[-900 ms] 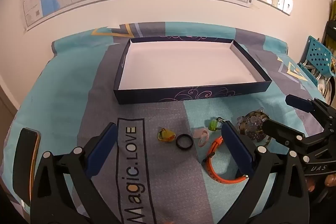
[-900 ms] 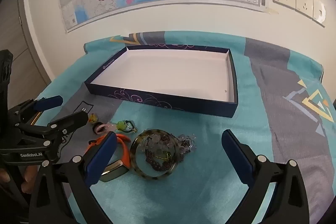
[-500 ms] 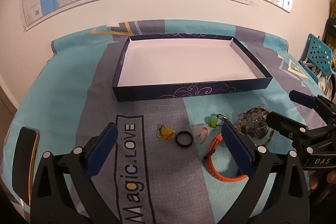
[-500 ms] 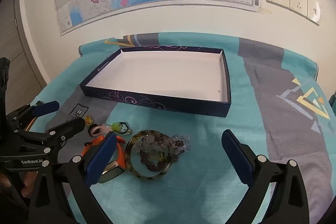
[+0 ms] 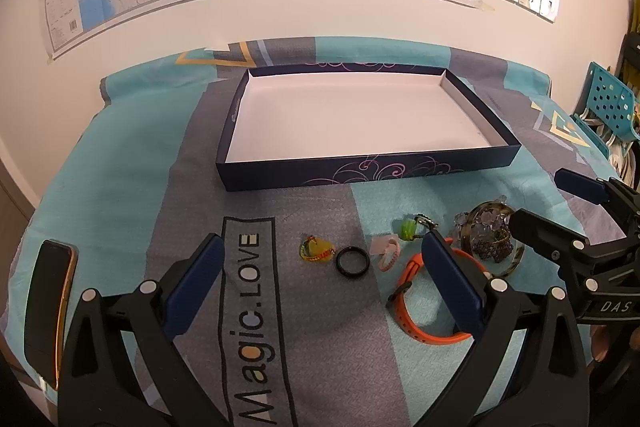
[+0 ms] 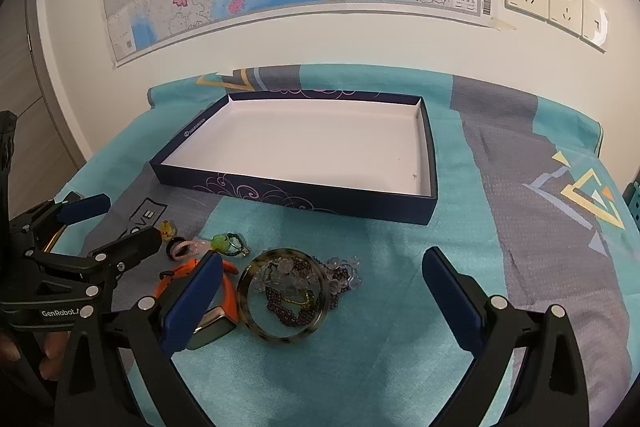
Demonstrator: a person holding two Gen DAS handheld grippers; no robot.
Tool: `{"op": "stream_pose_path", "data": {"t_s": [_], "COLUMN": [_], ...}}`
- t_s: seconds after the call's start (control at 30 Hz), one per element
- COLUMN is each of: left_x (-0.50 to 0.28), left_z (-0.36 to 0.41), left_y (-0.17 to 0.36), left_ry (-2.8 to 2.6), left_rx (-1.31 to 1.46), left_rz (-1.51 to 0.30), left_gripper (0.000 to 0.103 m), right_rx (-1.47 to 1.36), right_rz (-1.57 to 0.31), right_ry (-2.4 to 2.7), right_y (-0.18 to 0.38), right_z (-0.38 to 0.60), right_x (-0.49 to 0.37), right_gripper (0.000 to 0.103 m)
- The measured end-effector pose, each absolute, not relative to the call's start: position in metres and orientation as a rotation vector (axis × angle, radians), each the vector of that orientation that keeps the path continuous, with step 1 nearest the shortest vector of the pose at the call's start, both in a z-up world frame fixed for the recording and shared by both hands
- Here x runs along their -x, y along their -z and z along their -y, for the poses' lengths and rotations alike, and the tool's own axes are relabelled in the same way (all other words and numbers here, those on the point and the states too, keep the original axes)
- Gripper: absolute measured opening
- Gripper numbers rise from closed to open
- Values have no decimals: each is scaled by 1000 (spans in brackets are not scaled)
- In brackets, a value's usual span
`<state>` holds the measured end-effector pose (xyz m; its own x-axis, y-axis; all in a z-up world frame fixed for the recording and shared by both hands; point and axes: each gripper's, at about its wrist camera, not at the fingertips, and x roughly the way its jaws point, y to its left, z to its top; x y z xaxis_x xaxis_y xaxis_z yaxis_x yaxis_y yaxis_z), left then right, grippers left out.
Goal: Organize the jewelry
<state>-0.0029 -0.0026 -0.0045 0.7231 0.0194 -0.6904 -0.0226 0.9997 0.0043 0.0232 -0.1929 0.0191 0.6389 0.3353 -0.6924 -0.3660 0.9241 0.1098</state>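
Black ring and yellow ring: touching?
Apart. The left wrist view shows a strip of grey cloth between the black ring and the yellow ring; both lie flat between the open left gripper's fingers.

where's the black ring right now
In the left wrist view the black ring lies on the cloth between the yellow ring and the pink ring, short of the box.

Left black plastic two-finger gripper (image 5: 320, 283): 2 navy blue flat pads (image 5: 192, 285), silver round screws, white "GenRobot" lettering in right wrist view. Right black plastic two-finger gripper (image 6: 320, 291): same build, lettering partly readable "DAS". Bare fingertips (image 6: 48, 363) behind the left one.
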Motion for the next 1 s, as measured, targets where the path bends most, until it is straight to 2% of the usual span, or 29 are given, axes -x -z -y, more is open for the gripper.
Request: {"op": "stream_pose_path", "data": {"t_s": [1.0], "left_x": [3], "left_z": [1], "left_y": [5], "left_ry": [-18], "left_rx": [7], "left_rz": [-764], "left_gripper": [97], "right_rx": [29], "right_rz": [-787], "right_ry": [-415], "right_y": [-20], "right_z": [195], "right_x": [-24], "right_gripper": [96]}}
